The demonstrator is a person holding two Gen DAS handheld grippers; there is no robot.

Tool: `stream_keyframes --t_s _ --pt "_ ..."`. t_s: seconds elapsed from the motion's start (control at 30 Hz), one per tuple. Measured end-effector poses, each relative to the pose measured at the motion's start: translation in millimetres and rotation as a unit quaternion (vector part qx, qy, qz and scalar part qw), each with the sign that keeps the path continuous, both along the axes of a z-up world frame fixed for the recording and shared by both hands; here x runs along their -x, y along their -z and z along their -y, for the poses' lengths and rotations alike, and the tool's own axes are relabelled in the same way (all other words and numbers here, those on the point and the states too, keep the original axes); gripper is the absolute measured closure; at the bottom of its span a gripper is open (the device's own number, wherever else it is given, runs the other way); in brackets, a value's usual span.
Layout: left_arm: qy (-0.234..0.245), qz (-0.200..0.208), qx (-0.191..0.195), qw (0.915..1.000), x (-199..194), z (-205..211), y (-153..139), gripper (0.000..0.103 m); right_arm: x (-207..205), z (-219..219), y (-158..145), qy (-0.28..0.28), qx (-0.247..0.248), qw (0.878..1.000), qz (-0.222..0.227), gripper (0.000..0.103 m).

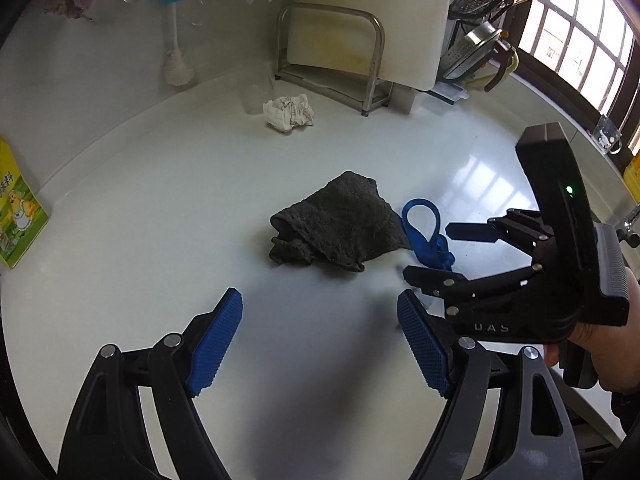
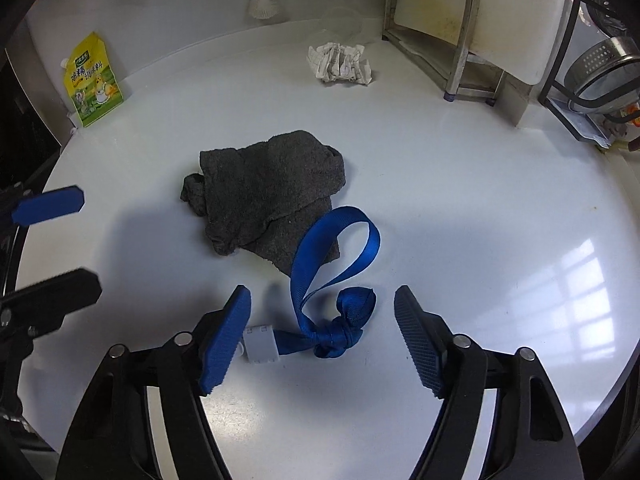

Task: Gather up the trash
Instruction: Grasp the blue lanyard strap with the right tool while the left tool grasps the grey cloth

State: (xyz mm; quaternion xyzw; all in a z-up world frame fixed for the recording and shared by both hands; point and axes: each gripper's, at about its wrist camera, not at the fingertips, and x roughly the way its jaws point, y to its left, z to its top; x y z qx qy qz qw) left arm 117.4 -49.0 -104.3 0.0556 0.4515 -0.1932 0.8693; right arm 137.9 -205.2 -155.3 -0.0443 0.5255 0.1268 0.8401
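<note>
A blue ribbon [image 2: 332, 264] with a knot and a white clip [image 2: 261, 344] lies on the white counter [image 2: 460, 208]. My right gripper [image 2: 323, 300] is open and straddles the knot; its pads do not press on it, and the left pad sits right by the clip. One end of the ribbon overlaps a dark grey cloth [image 2: 264, 188]. Crumpled paper [image 2: 340, 62] lies farther back. My left gripper [image 1: 320, 308] is open and holds nothing, short of the cloth [image 1: 336, 224]. From its view, the right gripper [image 1: 428, 252] stands at the ribbon [image 1: 420, 224], and the paper [image 1: 288, 112] lies beyond.
A yellow-green pouch [image 2: 92, 80] leans on the back wall at the left. A metal rack with a cutting board [image 2: 432, 20] stands at the back right, with a wire rack of strainers [image 2: 600, 76] beside it. A white brush [image 1: 176, 64] hangs on the wall.
</note>
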Motion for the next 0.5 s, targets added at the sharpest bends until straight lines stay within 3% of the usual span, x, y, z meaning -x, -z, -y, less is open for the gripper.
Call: stream_keyframes --t_s 0.03,0.1,0.23,0.5 --pt "0.005 -0.001 -0.003 1.0 -5 2 3 0.025 0 1 3 0.0 0.003 1.0 -0.002 0.062" --pt "0.014 -0.002 -0.011 0.9998 -15 6 9 0.025 2 5 3 0.001 0.005 1.0 0.006 0.079" --pt "0.027 -0.004 -0.014 0.9995 -31 15 15 0.025 6 14 -4 0.002 -0.011 1.0 0.012 0.089" --pt "0.049 -0.019 -0.015 0.9985 -58 47 28 0.025 21 41 -36 0.019 -0.034 0.998 0.04 0.09"
